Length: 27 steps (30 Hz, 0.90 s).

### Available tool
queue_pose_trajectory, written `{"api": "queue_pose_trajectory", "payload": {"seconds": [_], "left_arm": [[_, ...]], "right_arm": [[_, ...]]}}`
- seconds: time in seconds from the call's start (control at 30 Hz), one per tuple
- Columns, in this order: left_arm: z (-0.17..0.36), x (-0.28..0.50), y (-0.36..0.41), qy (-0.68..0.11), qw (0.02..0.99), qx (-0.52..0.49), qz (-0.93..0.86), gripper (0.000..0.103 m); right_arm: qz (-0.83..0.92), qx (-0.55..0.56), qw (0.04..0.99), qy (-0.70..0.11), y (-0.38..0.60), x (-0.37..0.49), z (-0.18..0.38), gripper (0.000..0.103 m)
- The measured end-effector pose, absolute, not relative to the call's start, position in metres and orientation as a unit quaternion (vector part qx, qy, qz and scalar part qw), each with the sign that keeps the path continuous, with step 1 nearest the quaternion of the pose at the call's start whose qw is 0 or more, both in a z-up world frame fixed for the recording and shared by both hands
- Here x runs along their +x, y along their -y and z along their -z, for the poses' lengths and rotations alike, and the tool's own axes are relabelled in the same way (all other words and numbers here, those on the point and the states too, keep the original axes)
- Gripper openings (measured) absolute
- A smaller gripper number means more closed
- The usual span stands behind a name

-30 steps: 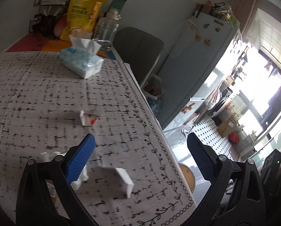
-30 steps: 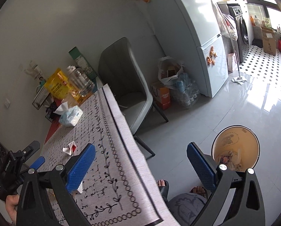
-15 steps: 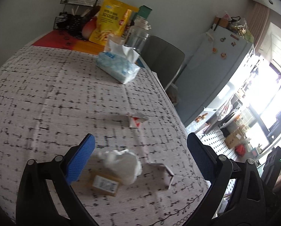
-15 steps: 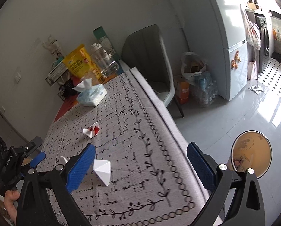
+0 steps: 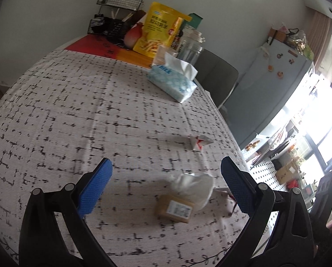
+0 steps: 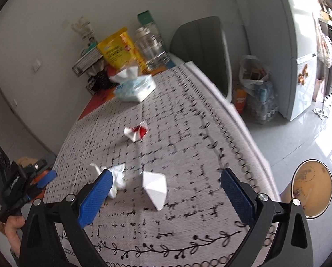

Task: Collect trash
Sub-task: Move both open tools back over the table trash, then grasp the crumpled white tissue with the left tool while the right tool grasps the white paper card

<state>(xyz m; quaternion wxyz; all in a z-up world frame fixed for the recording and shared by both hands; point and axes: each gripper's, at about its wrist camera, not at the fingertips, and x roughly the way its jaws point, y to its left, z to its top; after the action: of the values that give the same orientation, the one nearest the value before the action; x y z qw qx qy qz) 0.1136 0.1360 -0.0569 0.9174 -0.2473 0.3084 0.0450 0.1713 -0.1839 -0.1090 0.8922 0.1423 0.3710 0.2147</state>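
I hold both grippers above the table (image 5: 66,102), L gripper (image 5: 166,189) and R gripper (image 6: 166,191) fingers spread, empty. Crumpled tissue (image 5: 193,185) sits betw. L fingers (touching brown packet (image 5: 175,208)); folded white paper (image 6: 156,188) betw. R fingers.

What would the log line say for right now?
left tool: open, above crumpled tissue | right tool: open, above folded white paper | nothing held

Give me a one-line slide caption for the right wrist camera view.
Open right gripper above a folded white paper, with crumpled tissue beside it on the patterned tablecloth.
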Motion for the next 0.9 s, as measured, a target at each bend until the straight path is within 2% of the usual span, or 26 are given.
{"api": "queue_pose_trajectory", "payload": {"seconds": [0.13,0.2,0.3,0.4,0.43,0.5,0.53,0.63,0.9], "left_arm": [[0.064,0.112,-0.147,-0.313,0.913,-0.255,-0.049,0.097],[0.067,0.113,-0.149,-0.315,0.912,-0.258,-0.050,0.097],[0.071,0.115,-0.152,-0.318,0.910,-0.259,-0.052,0.097],[0.074,0.116,-0.153,-0.322,0.909,-0.260,-0.054,0.097],[0.075,0.117,-0.151,-0.324,0.909,-0.259,-0.054,0.097],[0.076,0.120,-0.149,-0.326,0.909,-0.256,-0.051,0.097],[0.076,0.123,-0.146,-0.328,0.909,-0.253,-0.049,0.097],[0.077,0.130,-0.137,-0.334,0.909,-0.246,-0.041,0.097],[0.095,0.160,-0.096,-0.381,0.900,-0.209,-0.019,0.097]], "right_arm": [[-0.240,0.116,0.878,-0.397,0.160,0.172,0.118,0.085],[-0.247,0.109,0.874,-0.403,0.151,0.171,0.122,0.084],[-0.253,0.094,0.868,-0.417,0.139,0.174,0.130,0.078],[-0.246,0.075,0.863,-0.435,0.127,0.180,0.141,0.069],[-0.243,0.070,0.864,-0.436,0.125,0.180,0.143,0.063],[-0.237,0.065,0.863,-0.442,0.124,0.183,0.149,0.041],[-0.236,0.066,0.860,-0.448,0.124,0.185,0.152,0.021],[-0.240,0.069,0.861,-0.443,0.129,0.187,0.154,0.004],[-0.242,0.082,0.866,-0.429,0.152,0.185,0.148,0.003]]}}
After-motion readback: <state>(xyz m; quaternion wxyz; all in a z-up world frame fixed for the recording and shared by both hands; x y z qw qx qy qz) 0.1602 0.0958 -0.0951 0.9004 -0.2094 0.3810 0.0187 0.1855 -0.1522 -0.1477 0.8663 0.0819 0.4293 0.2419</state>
